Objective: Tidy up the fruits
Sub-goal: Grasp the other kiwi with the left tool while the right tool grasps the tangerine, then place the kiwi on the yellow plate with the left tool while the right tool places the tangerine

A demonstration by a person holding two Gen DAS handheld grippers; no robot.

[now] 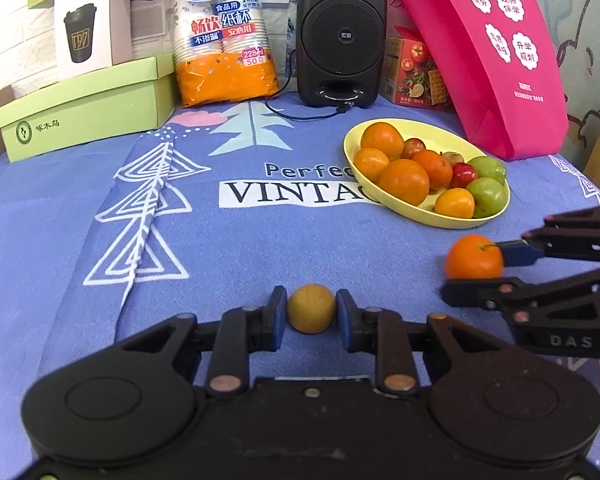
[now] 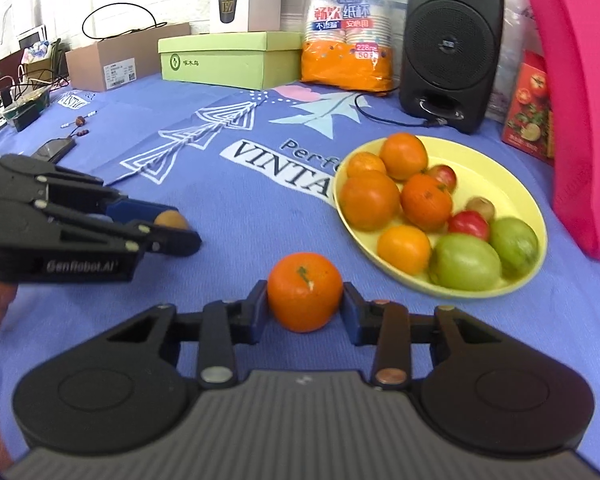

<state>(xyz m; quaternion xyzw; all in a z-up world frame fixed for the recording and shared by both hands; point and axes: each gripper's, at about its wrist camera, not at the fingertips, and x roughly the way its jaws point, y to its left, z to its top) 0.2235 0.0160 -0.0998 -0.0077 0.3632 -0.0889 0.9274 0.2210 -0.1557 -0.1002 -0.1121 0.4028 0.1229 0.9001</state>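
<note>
My left gripper (image 1: 311, 312) is shut on a small brownish-yellow fruit (image 1: 311, 309), held low over the blue cloth; it also shows in the right wrist view (image 2: 171, 222). My right gripper (image 2: 305, 306) is shut on an orange tangerine (image 2: 305, 297) with a green stem; it shows at the right of the left wrist view (image 1: 475, 258). A yellow plate (image 2: 496, 168) lies ahead and to the right, holding several oranges, two green fruits, red fruits and a kiwi. The plate also shows in the left wrist view (image 1: 428, 126).
A black speaker (image 1: 341, 32) with a cable, an orange pack of paper cups (image 1: 224, 36), a green box (image 1: 88, 108), a cracker box (image 1: 416, 72) and a pink bag (image 1: 488, 52) line the back. A phone (image 2: 54, 148) and beads lie at the left.
</note>
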